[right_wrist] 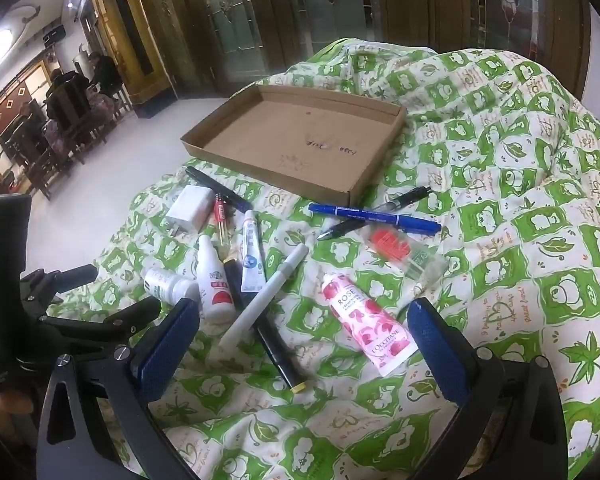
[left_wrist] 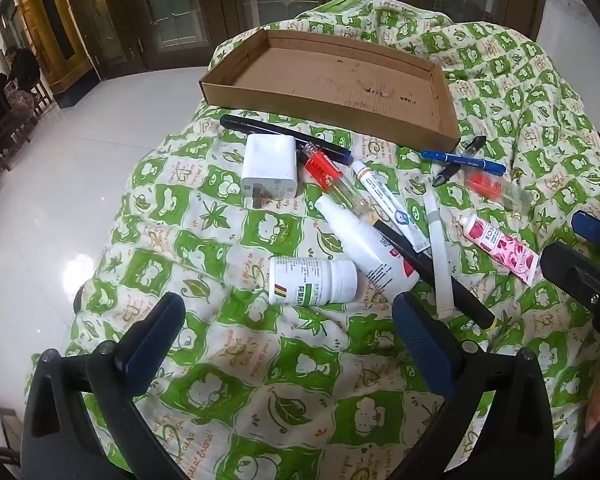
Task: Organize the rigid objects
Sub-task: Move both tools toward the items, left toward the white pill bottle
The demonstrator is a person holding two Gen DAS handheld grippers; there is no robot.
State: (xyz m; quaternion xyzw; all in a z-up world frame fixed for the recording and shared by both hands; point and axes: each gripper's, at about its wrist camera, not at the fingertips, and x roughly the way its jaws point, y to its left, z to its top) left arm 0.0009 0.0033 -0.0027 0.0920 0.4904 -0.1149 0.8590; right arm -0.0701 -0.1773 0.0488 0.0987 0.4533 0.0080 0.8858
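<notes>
The left tool (left_wrist: 288, 320) hangs released above the green-and-white patterned cloth (left_wrist: 260, 400), its blue-padded fingers spread wide with nothing between them. Just ahead of it a white pill bottle (left_wrist: 312, 282) lies on its side, touching the base of a white spray bottle (left_wrist: 360, 240) that also lies flat. A black marker with a yellow end (left_wrist: 432, 272) and a white marker (left_wrist: 438, 256) cross just past its right finger. Further ahead sit a white charger plug (left_wrist: 270, 168), a clear bottle with a red label (left_wrist: 332, 180) and a small white tube (left_wrist: 388, 204). The right tool (right_wrist: 304, 328) is likewise released and holds nothing; a pink rose hand-cream tube (right_wrist: 364, 316) lies between its fingers on the cloth, untouched. Beyond that tube a second clear bottle with a red label (right_wrist: 404, 252) lies flat, and further on a blue pen (right_wrist: 374, 216) crosses over a black pen (right_wrist: 404, 198). Farthest from both tools, an open shallow cardboard tray (right_wrist: 340, 186) rests on the cloth with nothing in it, its near wall close to the pens. A long dark pen (left_wrist: 260, 128) lies along the tray's front, behind the charger.
</notes>
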